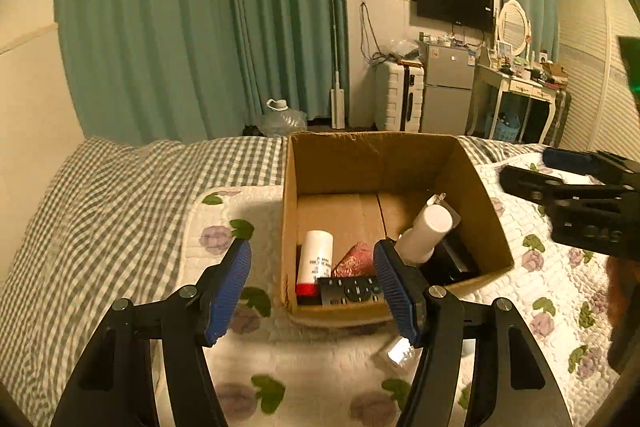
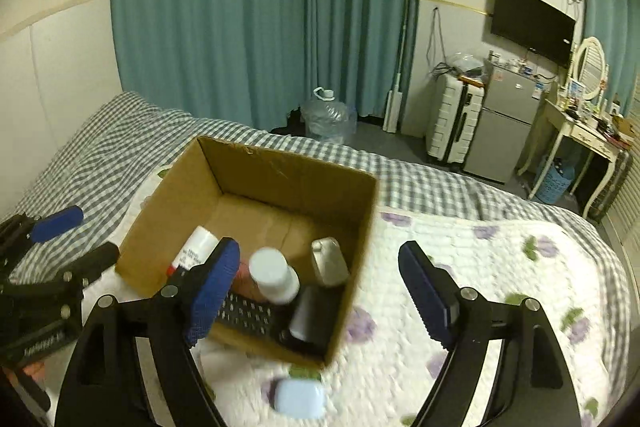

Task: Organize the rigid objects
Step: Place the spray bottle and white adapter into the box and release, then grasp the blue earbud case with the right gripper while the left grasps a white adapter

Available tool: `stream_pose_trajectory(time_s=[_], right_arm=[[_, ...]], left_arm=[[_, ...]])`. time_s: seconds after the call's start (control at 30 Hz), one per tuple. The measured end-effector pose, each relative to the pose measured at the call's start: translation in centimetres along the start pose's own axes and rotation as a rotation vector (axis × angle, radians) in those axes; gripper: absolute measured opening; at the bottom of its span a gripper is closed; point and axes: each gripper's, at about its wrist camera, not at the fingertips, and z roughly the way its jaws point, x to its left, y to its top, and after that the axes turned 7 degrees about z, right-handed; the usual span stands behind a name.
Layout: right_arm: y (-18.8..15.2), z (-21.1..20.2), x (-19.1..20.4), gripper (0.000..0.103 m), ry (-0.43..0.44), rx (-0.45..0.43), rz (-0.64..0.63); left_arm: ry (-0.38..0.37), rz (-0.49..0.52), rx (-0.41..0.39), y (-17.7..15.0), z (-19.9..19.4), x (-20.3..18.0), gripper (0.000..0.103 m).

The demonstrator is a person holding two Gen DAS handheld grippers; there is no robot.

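Box: the cardboard box [image 1: 400,187] sat open on the flowered quilt [image 1: 320,367], in front of both grippers.
In the box: a white tube with a red cap [image 1: 314,263], a black remote [image 1: 352,290], a white bottle [image 1: 424,233], a red patterned pouch [image 1: 354,261], a dark flat thing and a silver flask [image 2: 330,261].
Left out: a pale blue case [image 2: 298,398] lay on the quilt just outside the box's near wall; a small white thing [image 1: 396,353] lay near the same wall in the left view, too blurred to name, and whether it was the same case I could not tell.
Relation that mattered: the case lay low in the right view, below and between the right gripper's fingers, closer to the camera than their tips; its long side ran across the view.
Nearer hand: by my judgement the right one.
Left gripper [image 1: 314,291]: jaws wide apart, nothing between them, tilted down at the box's near wall.
Right gripper [image 2: 320,291]: jaws wide, empty, tilted down, left finger [image 2: 210,297] over the box's near rim, right finger over the quilt.
Likely next: draw the right gripper back and down onto the case.
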Motion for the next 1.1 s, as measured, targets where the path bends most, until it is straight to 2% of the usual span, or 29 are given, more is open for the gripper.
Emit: stream_pose_trajectory(time_s=[0.13, 0.3, 0.43, 0.53, 0.7, 0.9, 0.93, 0.97, 1.0, 1.03, 1.1], right_arm=[[-1.5, -2.5, -0.8, 0.083, -0.017, -0.006, -0.020], [-4.6, -2.7, -1.9, 0.083, -0.010, 0.028, -0.029], [-8.3, -0.2, -2.4, 0.083, 0.007, 0.106, -0.014], [-10.4, 2.6, -2.0, 0.083, 0.013, 0.174, -0.026], [-12.8, 6.5, -1.7, 0.083, 0.034, 0.279, -0.036], [-13.9, 10.8, -0.7, 0.083, 0.053, 0.386, -0.042], [-14.0, 11.1, -0.6, 0.082, 0.050, 0.388, -0.048], [-14.0, 11.1, -0.5, 0.067, 0.049, 0.382, -0.056], [-13.9, 10.9, -0.5, 0.057, 0.059, 0.374, -0.060], [-13.8, 10.7, -0.6, 0.053, 0.059, 0.366, -0.058], [-13.3, 9.6, -1.6, 0.053, 0.082, 0.334, -0.023]], left_arm=[[0.016, -0.033, 0.013, -1.1, -1.6, -0.2, 0.067], [0.024, -0.073, 0.058, -3.7, -1.5, -1.0, 0.067], [0.020, -0.071, 0.129, -6.2, 0.6, -2.0, 0.067], [0.011, -0.050, 0.151, -7.3, 1.9, -2.7, 0.067], [-0.014, -0.039, 0.181, -8.5, 3.8, -3.2, 0.067], [-0.038, -0.011, 0.212, -9.6, 5.3, -3.9, 0.067], [-0.042, -0.003, 0.214, -9.7, 5.4, -4.1, 0.067], [-0.051, 0.006, 0.220, -9.7, 5.5, -4.5, 0.067], [-0.058, 0.013, 0.225, -9.6, 5.7, -4.8, 0.067], [-0.070, 0.024, 0.229, -9.5, 5.8, -5.2, 0.067], [-0.097, 0.048, 0.232, -9.4, 5.9, -6.0, 0.067]])
